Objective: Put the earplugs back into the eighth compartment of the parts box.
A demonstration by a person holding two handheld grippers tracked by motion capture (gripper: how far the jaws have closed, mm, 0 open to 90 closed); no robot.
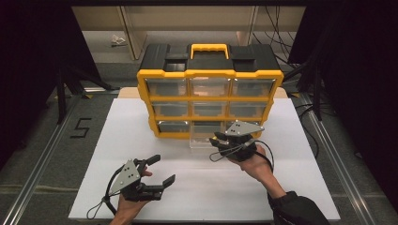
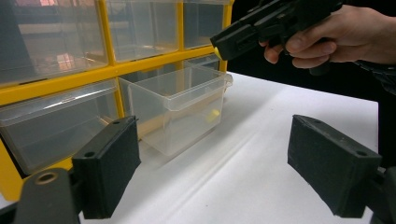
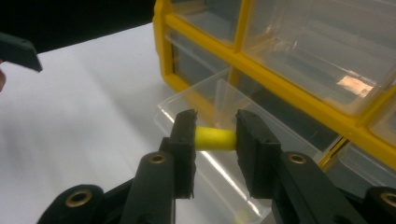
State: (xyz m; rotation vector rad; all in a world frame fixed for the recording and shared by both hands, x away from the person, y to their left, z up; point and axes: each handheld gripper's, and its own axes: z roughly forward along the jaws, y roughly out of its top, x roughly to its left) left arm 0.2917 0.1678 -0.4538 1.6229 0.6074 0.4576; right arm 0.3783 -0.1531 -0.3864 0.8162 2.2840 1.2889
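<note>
A yellow-framed organizer (image 1: 210, 93) with clear drawers stands at the back of the white board. Its bottom middle drawer (image 1: 202, 141) is pulled out onto the board; this clear drawer (image 2: 180, 107) has a small yellow bit showing through its wall. My right gripper (image 3: 215, 126) is shut on a short yellow cylinder (image 3: 214, 139), held crosswise just above the drawer's rim (image 3: 205, 86). From above, the right gripper (image 1: 217, 140) hangs over the drawer's right end. My left gripper (image 1: 162, 169) rests low at the front left, open, with nothing between its fingers (image 2: 109, 163).
The white board (image 1: 141, 136) lies on a darker table with metal rails at both sides. The organizer's black top carries a yellow handle (image 1: 209, 48). Cables trail from both grippers toward the front edge.
</note>
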